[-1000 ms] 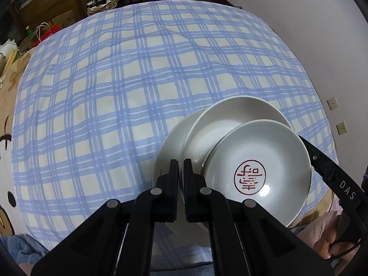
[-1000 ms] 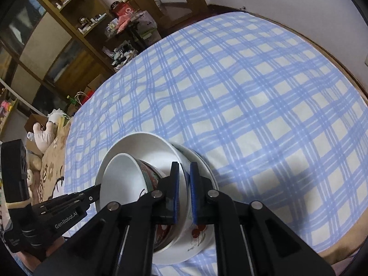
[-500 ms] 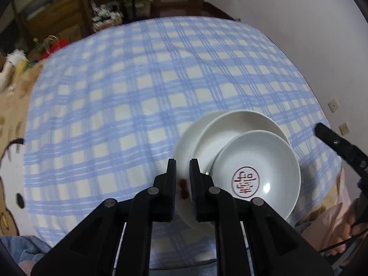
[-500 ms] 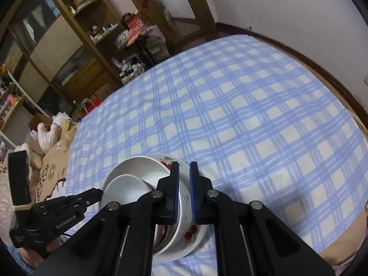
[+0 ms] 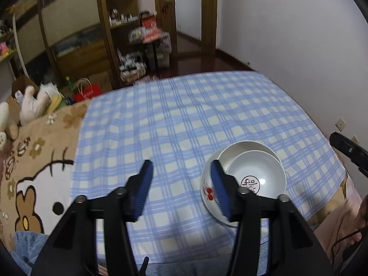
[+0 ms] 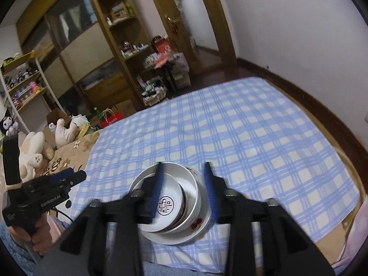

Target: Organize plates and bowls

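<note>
A stack of dishes rests on the blue checked cloth [image 5: 184,115]. It is made up of a cherry-patterned plate [image 5: 208,193], a wide white bowl [image 5: 243,147] and a smaller bowl with a red seal mark [image 5: 255,179]. My left gripper [image 5: 181,168] hovers left of the stack, its jaws opening with nothing between them. In the right wrist view the plate [image 6: 200,227], wide bowl [image 6: 191,184] and marked bowl [image 6: 168,204] lie below my right gripper [image 6: 184,168]. Its jaws are opening too and touch no dish. Each gripper also shows in the other's view: the right gripper [image 5: 347,148] and the left gripper [image 6: 69,177].
A cartoon blanket [image 5: 34,161] and plush toys [image 5: 30,105] lie left of the cloth. Wooden shelves [image 6: 103,46] and a doorway stand beyond the bed's far end. A white wall [image 5: 287,34] runs along the right. A hand [image 6: 39,234] holds the left gripper.
Both grippers were shut at the stack's rim; now both have risen and drawn back with jaws apart. The views have tilted up, so the room shows. The stack stays put.
</note>
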Demonstrator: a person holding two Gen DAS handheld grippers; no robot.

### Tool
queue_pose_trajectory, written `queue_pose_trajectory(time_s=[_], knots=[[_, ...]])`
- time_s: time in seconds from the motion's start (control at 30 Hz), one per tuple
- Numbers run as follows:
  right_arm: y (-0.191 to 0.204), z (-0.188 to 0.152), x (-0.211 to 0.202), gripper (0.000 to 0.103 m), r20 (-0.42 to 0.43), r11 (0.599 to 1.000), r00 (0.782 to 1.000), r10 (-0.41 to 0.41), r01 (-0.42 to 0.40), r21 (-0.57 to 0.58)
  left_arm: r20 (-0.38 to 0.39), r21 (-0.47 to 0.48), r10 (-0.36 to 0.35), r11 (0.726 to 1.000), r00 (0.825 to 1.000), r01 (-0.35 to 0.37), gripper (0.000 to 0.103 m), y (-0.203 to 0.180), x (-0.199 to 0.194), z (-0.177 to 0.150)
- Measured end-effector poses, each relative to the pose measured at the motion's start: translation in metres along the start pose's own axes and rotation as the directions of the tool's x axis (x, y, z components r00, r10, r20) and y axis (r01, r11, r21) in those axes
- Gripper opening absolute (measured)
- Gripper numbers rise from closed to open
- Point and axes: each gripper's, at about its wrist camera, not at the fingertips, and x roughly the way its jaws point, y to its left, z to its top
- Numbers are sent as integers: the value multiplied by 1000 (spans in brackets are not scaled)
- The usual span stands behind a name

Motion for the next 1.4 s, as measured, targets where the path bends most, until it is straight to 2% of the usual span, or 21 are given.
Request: queue_pose_trajectory(time_s=[0.07,0.1,0.13,0.17,0.23,0.3,0.43,0.5,0.8,1.2,1.4], knots=[[3,-2,-13,58,29,1000,1000,-7,8,-24,45,11,0,1000,999,0,63,1,-17,-5],[7,-3,-20,61,50,999,999,-18,21,-44,62,14,4,1000,998,-5,72,1,-23,-7],[9,-4,-26,70,61,998,998,-26,30,-57,80,15,5,1000,997,-7,79,2,-28,-8],[12,-6,-32,79,77,996,996,-36,41,-75,102,16,7,1000,995,-9,81,2,-33,-10],[16,-10,-42,88,113,994,993,-43,54,-93,165,17,3,1000,986,-6,86,2,-47,-15],[18,-13,-49,91,148,994,988,-40,55,-98,217,15,-11,1000,976,8,93,0,-55,-20],[21,-21,-58,103,214,989,976,-52,81,-128,304,2,-22,1000,952,23,97,-4,-65,-30],[24,-25,-61,103,233,984,971,-60,96,-147,317,8,-21,1000,948,20,97,-7,-63,-34],[21,-43,-45,103,258,974,963,-82,132,-185,317,40,-6,999,949,-7,97,-18,-43,-39],[0,-41,-16,103,188,988,979,-76,99,-115,203,72,-15,997,979,0,97,-25,-3,-34],[-3,-42,-7,103,163,989,984,-78,97,-113,170,85,-21,996,985,6,97,-29,6,-35]])
